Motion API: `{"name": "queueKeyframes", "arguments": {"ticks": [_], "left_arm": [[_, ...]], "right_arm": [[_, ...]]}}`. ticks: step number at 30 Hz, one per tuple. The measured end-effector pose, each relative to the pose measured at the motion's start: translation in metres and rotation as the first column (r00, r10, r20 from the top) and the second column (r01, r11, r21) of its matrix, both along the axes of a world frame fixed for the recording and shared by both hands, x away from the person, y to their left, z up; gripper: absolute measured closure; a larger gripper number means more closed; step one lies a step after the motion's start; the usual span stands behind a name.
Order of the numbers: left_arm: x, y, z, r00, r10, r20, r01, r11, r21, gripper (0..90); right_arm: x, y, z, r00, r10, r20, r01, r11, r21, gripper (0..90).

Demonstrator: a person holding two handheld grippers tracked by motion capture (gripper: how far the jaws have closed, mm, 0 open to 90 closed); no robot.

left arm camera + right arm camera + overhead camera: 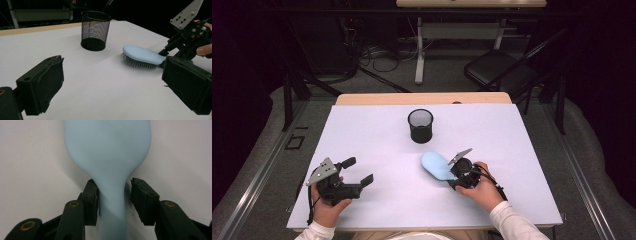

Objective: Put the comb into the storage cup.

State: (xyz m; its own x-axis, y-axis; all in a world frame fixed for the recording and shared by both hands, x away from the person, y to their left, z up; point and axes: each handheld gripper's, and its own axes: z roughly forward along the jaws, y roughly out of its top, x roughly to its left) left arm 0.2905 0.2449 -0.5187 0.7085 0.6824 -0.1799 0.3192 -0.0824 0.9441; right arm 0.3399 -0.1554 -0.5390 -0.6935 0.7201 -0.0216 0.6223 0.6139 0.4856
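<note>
On the white table (377,210) a pale blue hairbrush (436,165) lies bristles down, a little toward four o'clock of the table's middle, its oval head pointing to about ten o'clock and its handle running back toward four o'clock into the right gripper (455,176). In the right gripper view the two black jaws stand either side of the narrow neck of the hairbrush (110,157): the left pad lies against the handle, while on the right a thin sliver of table shows between pad and handle — so the tongs straddle the handle without yet pinching it from both sides. The person's right hand (482,187) holds that gripper low over the table, at about five o'clock of the table's middle.

The left gripper (360,171) sits near the table's front left, at about eight o'clock, held in the left hand (328,207); its jaws are spread wide with nothing between them, aimed toward three o'clock. Its own view looks across bare table to the hairbrush (143,55) and the right gripper (186,37) beyond it.

A black mesh cup (420,125) stands upright at twelve o'clock of the table's middle — apart from the brush, with its open mouth up; the left gripper view shows the same cup (95,30) behind the brush head
</note>
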Motion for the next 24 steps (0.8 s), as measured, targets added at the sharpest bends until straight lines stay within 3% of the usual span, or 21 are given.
{"name": "queueKeyframes", "arguments": {"ticks": [24], "left_arm": [[0.0006,-0.0005,-0.0004,1.0,0.003,0.002,-0.003,1.0,-0.001,3.8]], "right_arm": [[0.0019,0.0038,0.0007,0.9978,0.066,0.012,-0.065,0.9976,-0.025,59.7]]}}
